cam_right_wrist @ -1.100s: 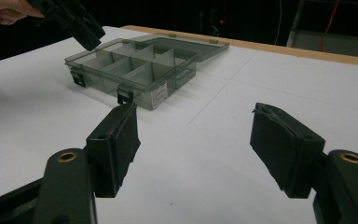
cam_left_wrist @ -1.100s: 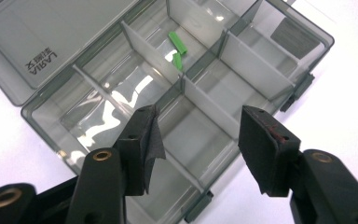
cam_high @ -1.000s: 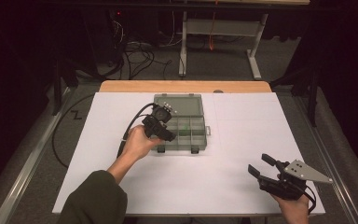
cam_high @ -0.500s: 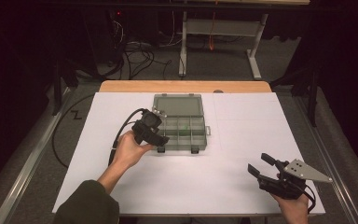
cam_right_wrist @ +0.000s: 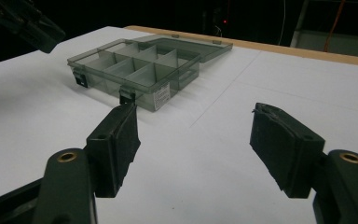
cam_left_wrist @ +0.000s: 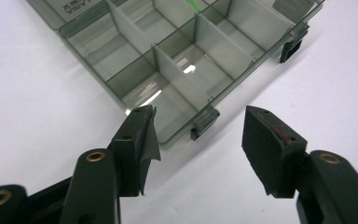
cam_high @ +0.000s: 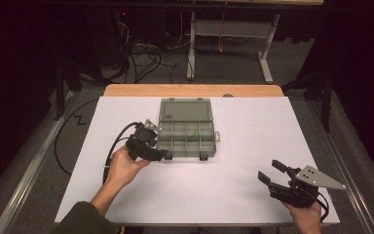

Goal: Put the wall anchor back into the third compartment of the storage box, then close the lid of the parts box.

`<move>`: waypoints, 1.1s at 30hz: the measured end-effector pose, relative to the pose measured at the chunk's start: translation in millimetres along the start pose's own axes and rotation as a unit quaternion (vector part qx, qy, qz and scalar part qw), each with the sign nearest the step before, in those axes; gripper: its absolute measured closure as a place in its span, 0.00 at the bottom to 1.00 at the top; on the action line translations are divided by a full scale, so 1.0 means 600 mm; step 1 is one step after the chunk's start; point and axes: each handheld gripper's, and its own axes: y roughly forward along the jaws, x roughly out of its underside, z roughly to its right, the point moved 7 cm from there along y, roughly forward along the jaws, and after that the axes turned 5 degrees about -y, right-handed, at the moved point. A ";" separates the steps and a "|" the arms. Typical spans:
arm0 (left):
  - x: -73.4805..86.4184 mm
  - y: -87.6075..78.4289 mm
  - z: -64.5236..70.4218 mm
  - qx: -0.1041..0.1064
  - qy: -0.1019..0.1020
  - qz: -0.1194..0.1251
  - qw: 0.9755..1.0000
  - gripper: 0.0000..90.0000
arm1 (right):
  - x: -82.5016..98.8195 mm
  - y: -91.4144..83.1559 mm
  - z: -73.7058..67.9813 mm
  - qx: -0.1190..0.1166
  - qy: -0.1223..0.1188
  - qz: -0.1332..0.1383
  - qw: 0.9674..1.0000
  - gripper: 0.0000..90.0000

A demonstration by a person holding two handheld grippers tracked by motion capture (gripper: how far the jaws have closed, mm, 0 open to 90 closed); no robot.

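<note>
Looking down from the high view, a clear grey organizer box (cam_high: 187, 128) lies on the white table (cam_high: 233, 195), its lid folded flat toward 12 o'clock. The left gripper (cam_high: 157, 153) sits at the box's 8 o'clock corner, held by the left hand (cam_high: 122, 165); its jaw gap cannot be judged from here. The right gripper (cam_high: 271, 172) rests well apart at the table's 4 o'clock, jaws parted and holding nothing.

In the left gripper view, the left gripper (cam_left_wrist: 198, 140) has its jaws spread wide and empty, just short of the box (cam_left_wrist: 177, 60), with a front latch (cam_left_wrist: 204, 123) between them. A green speck (cam_left_wrist: 195, 4) shows in a compartment toward 12 o'clock.

In the right gripper view, the right gripper (cam_right_wrist: 195, 140) gapes wide with nothing between its jaws; the box (cam_right_wrist: 140, 70) lies at 11 o'clock, and the other gripper (cam_right_wrist: 25, 23) hovers beyond it.
</note>
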 end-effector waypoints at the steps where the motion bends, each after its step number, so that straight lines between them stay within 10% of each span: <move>1: 0.004 -0.001 -0.001 0.002 -0.004 0.003 1.000 0.49 | 0.000 0.000 0.000 0.000 0.000 0.000 1.000 0.38; 33: 0.085 -0.030 -0.023 0.000 -0.056 0.061 0.997 0.46 | 0.001 0.005 -0.001 -0.002 -0.001 -0.004 1.000 0.38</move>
